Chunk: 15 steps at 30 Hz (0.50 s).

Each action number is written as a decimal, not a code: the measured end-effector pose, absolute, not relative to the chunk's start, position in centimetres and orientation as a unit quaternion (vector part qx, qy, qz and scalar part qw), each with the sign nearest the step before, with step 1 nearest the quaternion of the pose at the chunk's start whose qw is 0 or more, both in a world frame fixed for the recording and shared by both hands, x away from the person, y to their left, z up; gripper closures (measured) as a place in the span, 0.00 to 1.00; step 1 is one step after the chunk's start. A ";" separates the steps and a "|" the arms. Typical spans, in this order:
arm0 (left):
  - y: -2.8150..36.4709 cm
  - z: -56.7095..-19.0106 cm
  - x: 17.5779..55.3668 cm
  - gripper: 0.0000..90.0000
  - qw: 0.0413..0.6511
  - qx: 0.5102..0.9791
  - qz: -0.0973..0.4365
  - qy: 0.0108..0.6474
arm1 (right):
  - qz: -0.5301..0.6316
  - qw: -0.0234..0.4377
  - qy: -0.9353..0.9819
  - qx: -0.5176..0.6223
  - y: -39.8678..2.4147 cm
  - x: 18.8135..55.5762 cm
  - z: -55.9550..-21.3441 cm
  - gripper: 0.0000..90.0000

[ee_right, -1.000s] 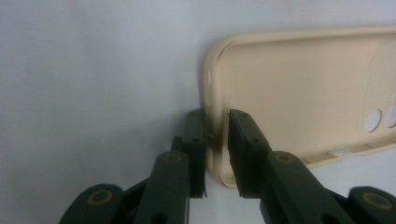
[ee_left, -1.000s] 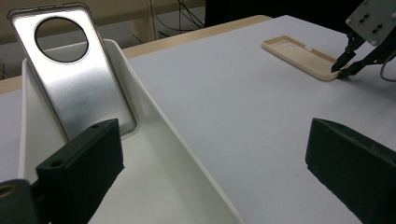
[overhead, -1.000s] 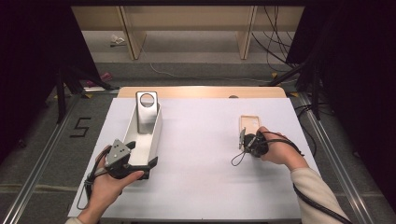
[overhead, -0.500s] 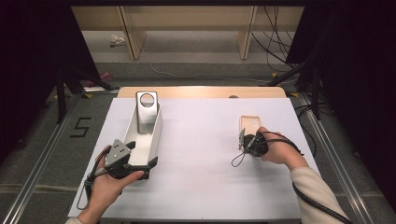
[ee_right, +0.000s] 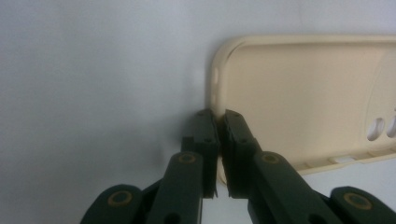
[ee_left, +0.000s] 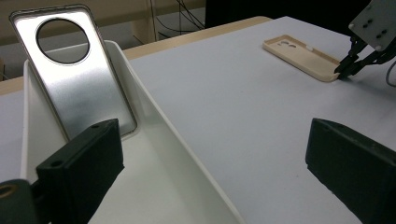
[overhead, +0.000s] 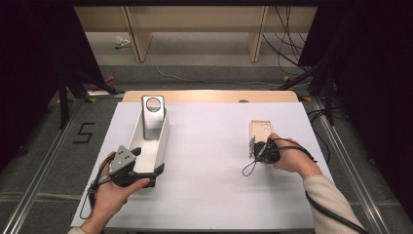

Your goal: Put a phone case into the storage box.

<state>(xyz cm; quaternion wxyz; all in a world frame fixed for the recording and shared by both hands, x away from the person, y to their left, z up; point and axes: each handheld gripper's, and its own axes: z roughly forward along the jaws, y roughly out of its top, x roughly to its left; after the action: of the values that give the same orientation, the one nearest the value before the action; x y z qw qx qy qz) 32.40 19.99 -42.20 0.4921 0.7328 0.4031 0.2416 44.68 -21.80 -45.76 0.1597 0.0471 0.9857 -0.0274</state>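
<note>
I've got the cream phone case [overhead: 262, 132] lying flat on the right side of the tabletop [overhead: 209, 156], long axis running away from me, and my right gripper [ee_right: 217, 140] has just been closing its jaws onto the case's near rim. My left gripper [overhead: 146, 173], jaws wide and holding nothing, sits well apart at the white tray [overhead: 160, 141].

Cream phone case [ee_right: 299, 88]; silver plate [ee_left: 79, 74]

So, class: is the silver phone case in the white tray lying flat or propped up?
Propped up: the silver phone case leans tilted against the white tray's far end wall.
</note>
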 end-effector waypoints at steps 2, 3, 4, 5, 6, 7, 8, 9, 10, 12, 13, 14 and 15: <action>20.0 -42.2 32.4 0.04 0.492 0.732 0.242 0.404 | -0.025 0.162 0.985 0.048 -21.9 44.7 -45.6 0.95; 20.0 -42.2 32.4 0.04 0.492 0.732 0.242 0.403 | -0.018 0.164 0.985 0.051 -22.0 44.6 -45.5 0.96; 20.0 -42.2 32.4 0.04 0.492 0.732 0.242 0.404 | -0.016 0.166 0.985 0.051 -22.0 44.6 -45.3 0.96; 20.0 -42.2 32.4 0.04 0.493 0.732 0.242 0.404 | -0.017 0.167 0.984 0.051 -22.0 44.6 -45.1 0.96; 20.0 -42.2 32.4 0.04 0.493 0.732 0.242 0.404 | -0.011 0.168 0.984 0.055 -22.0 44.5 -45.0 0.97; 20.0 -42.2 32.4 0.04 0.493 0.732 0.242 0.403 | -0.003 0.168 0.984 0.059 -22.1 44.4 -44.8 0.97; 20.0 -42.2 32.4 0.04 0.493 0.732 0.242 0.404 | 0.003 0.172 0.984 0.057 -22.1 44.4 -44.7 0.97; 20.0 -42.2 32.4 0.04 0.493 0.732 0.242 0.404 | 0.006 0.174 0.983 0.061 -22.1 44.4 -44.5 0.97; 20.0 -42.2 32.4 0.04 0.493 0.731 0.243 0.404 | 0.009 0.179 0.982 0.066 -22.1 44.3 -44.3 0.97; 20.0 -42.1 32.4 0.04 0.493 0.731 0.243 0.404 | 0.022 0.181 0.981 0.073 -22.1 44.2 -44.0 0.97; 20.1 -42.2 32.4 0.04 0.493 0.730 0.243 0.405 | 0.027 0.182 0.980 0.071 -22.1 44.2 -43.8 0.97; 20.1 -42.2 32.4 0.04 0.493 0.730 0.243 0.405 | 0.037 0.184 0.979 0.075 -22.1 44.1 -43.8 0.97; 20.1 -42.2 32.4 0.04 0.493 0.730 0.243 0.405 | 0.035 0.186 0.979 0.076 -22.1 44.0 -43.6 0.97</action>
<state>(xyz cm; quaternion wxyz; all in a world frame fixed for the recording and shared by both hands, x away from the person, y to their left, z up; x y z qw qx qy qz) 32.41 20.07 -42.18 0.4934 0.7302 0.4052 0.2433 43.98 -22.09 -43.62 0.1857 0.0760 0.9790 0.0353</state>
